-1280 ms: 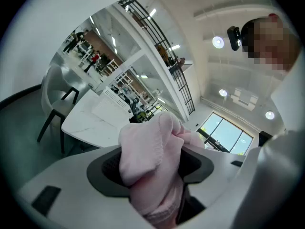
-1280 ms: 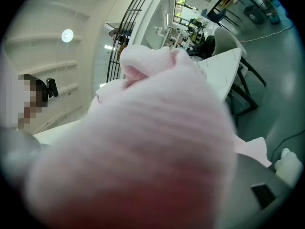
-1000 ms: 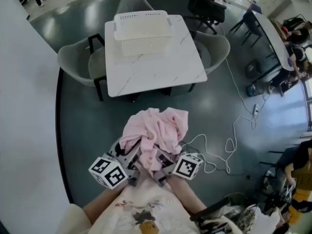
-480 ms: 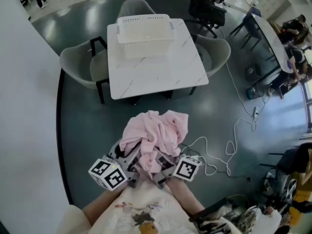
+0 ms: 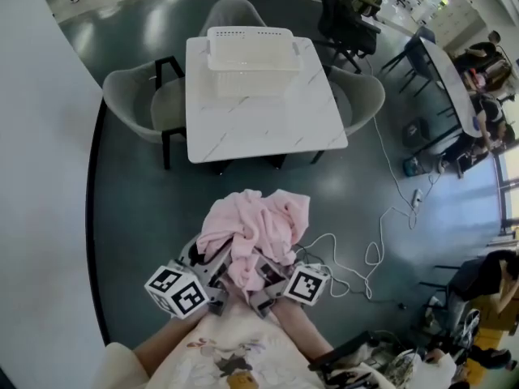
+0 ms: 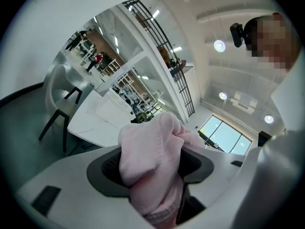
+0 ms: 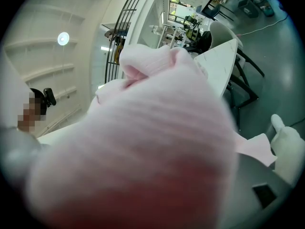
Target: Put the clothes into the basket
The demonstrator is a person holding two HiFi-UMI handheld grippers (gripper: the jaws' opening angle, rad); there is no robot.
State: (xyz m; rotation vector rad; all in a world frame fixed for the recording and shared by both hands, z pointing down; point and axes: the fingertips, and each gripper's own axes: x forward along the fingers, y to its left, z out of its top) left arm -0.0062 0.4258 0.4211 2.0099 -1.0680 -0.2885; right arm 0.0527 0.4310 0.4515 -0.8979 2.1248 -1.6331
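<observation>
**Jaws of both grippers held wide by one pink bundle; basket waits on the table**

Jaws of the left gripper (image 6: 152,173) stand well apart, their dark, finely textured pads pressed on a thick fold of a crumpled pale pink ribbed-knit garment (image 6: 150,151) that fills the gap between them. On the right gripper (image 7: 157,175) the same soft fabric bulges right up to the camera and covers the pads; its jaws are likewise spread wide around the wad. In the head view the left gripper (image 5: 212,264) and right gripper (image 5: 272,275) sit side by side close to the person's body, with the garment (image 5: 258,224) heaped loosely over their tips in rumpled folds, above the dark grey-green floor (image 5: 138,209).

Well apart from it, a white rectangular plastic basket (image 5: 250,32) with rows of small holes along its rim stands at the far edge of a square white marble-patterned table (image 5: 259,124). Its inside shows only bare white plastic. Rounded grey shell chairs (image 5: 130,96) ring the table, and a thin white cable (image 5: 357,258) curls on the floor just right of the grippers.
</observation>
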